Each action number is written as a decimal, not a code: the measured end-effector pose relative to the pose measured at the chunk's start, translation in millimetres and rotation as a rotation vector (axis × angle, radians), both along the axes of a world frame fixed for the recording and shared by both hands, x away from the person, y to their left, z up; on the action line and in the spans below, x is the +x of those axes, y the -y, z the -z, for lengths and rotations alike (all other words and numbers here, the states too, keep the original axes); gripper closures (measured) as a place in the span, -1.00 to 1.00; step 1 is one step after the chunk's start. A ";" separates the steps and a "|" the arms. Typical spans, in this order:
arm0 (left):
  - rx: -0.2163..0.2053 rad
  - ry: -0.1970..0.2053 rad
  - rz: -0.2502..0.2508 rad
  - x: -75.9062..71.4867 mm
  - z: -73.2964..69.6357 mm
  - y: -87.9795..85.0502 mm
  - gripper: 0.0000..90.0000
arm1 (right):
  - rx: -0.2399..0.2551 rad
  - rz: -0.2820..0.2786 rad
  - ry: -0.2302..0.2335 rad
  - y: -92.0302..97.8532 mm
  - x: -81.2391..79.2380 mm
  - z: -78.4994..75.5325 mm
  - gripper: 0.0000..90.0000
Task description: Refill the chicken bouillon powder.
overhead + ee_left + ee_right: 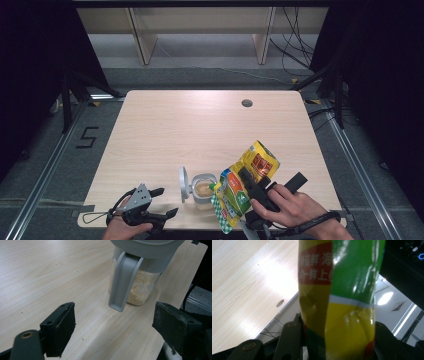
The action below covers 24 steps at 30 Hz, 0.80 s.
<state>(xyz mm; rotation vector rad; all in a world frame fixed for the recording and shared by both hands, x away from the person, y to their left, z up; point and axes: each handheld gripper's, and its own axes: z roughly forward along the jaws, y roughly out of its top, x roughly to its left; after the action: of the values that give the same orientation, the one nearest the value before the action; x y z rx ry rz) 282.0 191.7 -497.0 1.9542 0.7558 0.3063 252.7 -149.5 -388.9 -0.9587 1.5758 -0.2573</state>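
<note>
Table [165, 130]: light wood top with a round cable hole [247, 103] near the far right; the work sits at the near edge.
Bag [243, 182]: yellow and green foil pouch with a red panel, tilted mouth-down and leftward, its lower end at the rim of the jar. In the right gripper view the bag [342, 302] stands between the two black jaws and is creased where they pinch it.
Right gripper [250, 184]: jaws clamped on the bag's middle, the person's right hand [292, 205] wrapped round the body; held above the table's near right part.
Left gripper [167, 202]: low at the near left edge, jaws spread wide with nothing between them, pointing toward the jar.
Jar [203, 190]: small clear container, just left of the bag, partly filled with pale tan granules; grey hinged lid [183, 184] flipped open to its left. In the left gripper view the jar [140, 287] stands just ahead of the open jaws, not touched.
Crumbs [111, 340]: a few pale specks on the wood in front of the jar.
</note>
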 end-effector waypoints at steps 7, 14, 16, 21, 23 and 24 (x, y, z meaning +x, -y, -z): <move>0.007 0.002 0.000 -0.3 -0.7 -0.8 -0.60 | -0.001 -0.002 -0.011 -1.6 0.3 0.6 0.42; 0.009 0.002 0.003 0.0 -0.6 -1.1 -0.60 | 0.027 0.003 -0.025 -0.5 0.6 3.0 0.42; -0.013 -0.015 -0.011 -1.2 0.3 0.7 -0.60 | 0.023 0.003 -0.017 -0.2 0.5 2.2 0.43; 0.006 0.003 0.009 -0.2 -1.4 -0.9 -0.60 | 0.033 0.005 -0.020 1.5 0.7 3.1 0.44; 0.004 0.003 0.004 -0.2 -1.3 -1.6 -0.60 | 0.034 0.001 -0.019 2.0 1.0 4.3 0.44; -0.007 -0.017 -0.008 -0.9 -0.5 -1.0 -0.60 | 0.022 -0.007 -0.013 1.3 0.8 3.7 0.44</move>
<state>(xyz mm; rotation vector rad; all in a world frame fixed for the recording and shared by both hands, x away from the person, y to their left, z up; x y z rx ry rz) 281.1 192.7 -496.5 1.9496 0.7745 0.2921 253.4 -150.7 -392.5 -0.9500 1.5844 -0.2287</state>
